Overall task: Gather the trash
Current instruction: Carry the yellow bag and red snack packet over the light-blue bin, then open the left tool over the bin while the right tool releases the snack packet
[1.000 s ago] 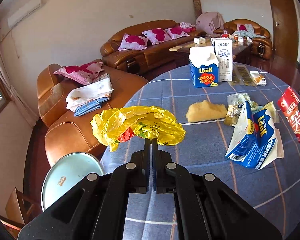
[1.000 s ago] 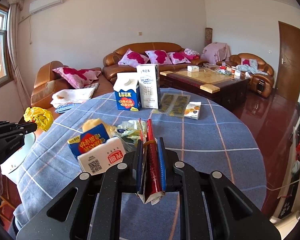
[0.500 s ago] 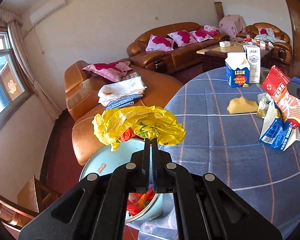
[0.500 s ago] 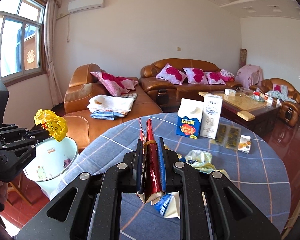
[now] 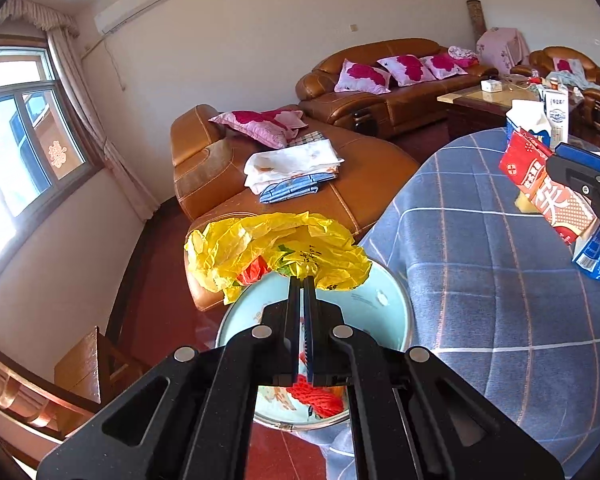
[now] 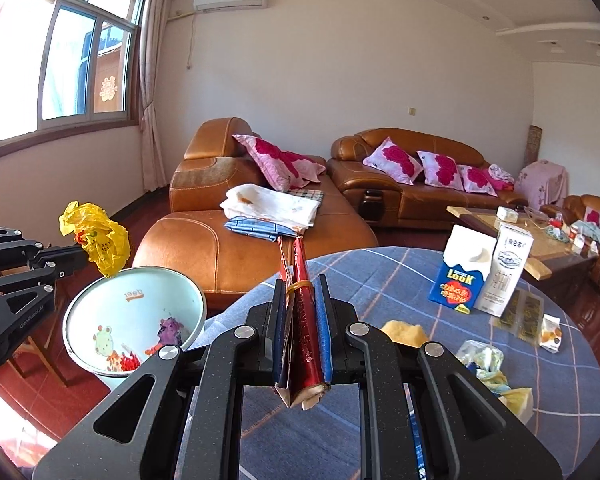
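- Left gripper [image 5: 304, 278], jaws clamped on the yellow bag [image 5: 276, 250], holds it above the basin [image 5: 396, 312], ready to drop.
- Right gripper [image 6: 302, 280], jaws clamped on flattened cartons [image 6: 302, 320], waits over the table's [image 6: 400, 276] near-left edge, beside the basin.

round table in blue checked cloth [image 6: 400, 280] bears two upright cartons [image 6: 484, 276], a yellow sponge [image 6: 405, 333], wrappers [image 6: 482, 356].

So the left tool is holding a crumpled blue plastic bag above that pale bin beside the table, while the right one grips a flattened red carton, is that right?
Nearly. The plastic bag pinched in the left tool is yellow, not blue, as the left wrist view shows. The rest holds: it hangs above the pale bin beside the table, and the right tool grips a flattened red carton.
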Demonstrator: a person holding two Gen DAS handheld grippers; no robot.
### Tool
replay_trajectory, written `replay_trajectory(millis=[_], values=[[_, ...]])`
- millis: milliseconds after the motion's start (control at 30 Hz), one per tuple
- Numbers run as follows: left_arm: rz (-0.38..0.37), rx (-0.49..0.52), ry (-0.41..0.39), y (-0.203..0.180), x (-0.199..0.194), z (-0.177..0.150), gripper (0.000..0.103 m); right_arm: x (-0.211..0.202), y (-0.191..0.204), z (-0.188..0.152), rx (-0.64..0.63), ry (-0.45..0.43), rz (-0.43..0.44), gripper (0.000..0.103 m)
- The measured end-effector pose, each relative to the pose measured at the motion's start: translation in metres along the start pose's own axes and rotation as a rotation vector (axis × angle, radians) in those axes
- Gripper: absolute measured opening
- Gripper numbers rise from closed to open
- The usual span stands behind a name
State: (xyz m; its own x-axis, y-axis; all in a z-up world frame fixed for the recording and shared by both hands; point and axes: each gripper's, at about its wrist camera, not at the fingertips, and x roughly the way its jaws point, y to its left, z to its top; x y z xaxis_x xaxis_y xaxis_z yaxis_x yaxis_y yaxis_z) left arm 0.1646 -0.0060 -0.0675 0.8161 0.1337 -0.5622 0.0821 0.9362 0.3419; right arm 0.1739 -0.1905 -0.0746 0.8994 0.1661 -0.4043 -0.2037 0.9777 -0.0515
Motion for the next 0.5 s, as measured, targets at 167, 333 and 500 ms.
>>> replay_trajectory(millis=[167, 333, 500], values=[[0.038, -0.001, 0.014, 0.011, 0.004, -0.006, 0.001, 0.017, 0.019, 0.000, -0.041, 0.000, 0.035, 0.015], [0.066, -0.005, 0.025, 0.022, 0.008, -0.011, 0.001, 0.030, 0.031, -0.002, -0.073, 0.005, 0.057, 0.015], [0.089, -0.016, 0.036, 0.031, 0.011, -0.014, 0.001, 0.039, 0.040, -0.001, -0.096, 0.008, 0.079, 0.015]])
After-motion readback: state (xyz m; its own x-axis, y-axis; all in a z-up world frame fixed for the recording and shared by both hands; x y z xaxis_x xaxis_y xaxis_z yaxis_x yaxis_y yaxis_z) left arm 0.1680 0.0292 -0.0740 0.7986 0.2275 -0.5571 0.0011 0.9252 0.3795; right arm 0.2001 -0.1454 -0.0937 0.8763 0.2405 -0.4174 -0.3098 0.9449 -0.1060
